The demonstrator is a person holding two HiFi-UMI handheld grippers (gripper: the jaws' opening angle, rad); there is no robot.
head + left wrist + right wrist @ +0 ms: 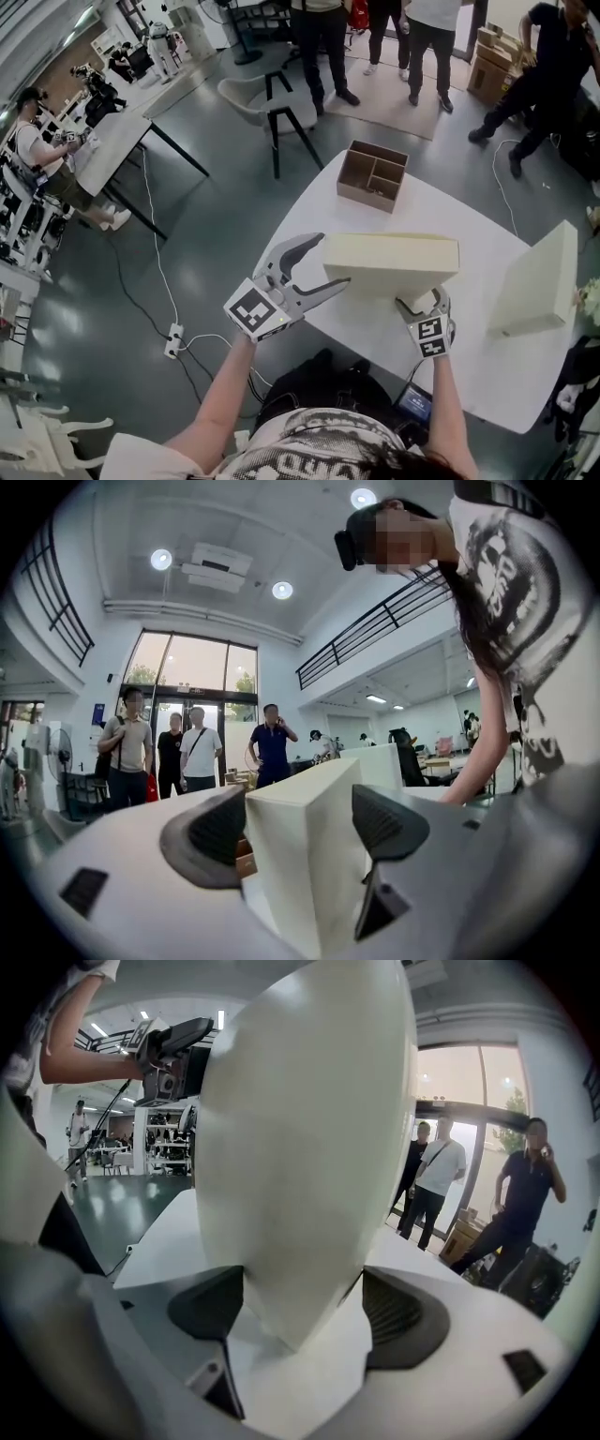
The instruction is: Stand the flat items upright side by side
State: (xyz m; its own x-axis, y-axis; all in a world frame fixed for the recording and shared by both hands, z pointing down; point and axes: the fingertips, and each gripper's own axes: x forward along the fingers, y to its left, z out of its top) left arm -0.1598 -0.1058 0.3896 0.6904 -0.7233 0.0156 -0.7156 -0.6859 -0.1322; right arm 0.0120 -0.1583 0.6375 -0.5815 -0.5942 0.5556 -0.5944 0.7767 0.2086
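A flat cream box (389, 264) stands on its long edge near the front of the white table (469, 375). My left gripper (335, 260) straddles the box's left end. In the left gripper view the box (309, 855) fills the gap of that gripper (298, 827), with the dark pads (217, 832) close beside it and not clearly pressing. My right gripper (422, 300) straddles the box's near right corner. In the right gripper view the box (300, 1147) towers above that gripper (298, 1312), whose jaws stand slightly wider than it. A second cream box (542, 279) stands upright at the table's right.
A brown wooden compartment box (373, 176) sits at the table's far edge. Beyond it are a chair (267, 98) and several standing people. A power strip and cable (173, 339) lie on the floor to the left. Cardboard boxes (492, 66) are stacked at the back right.
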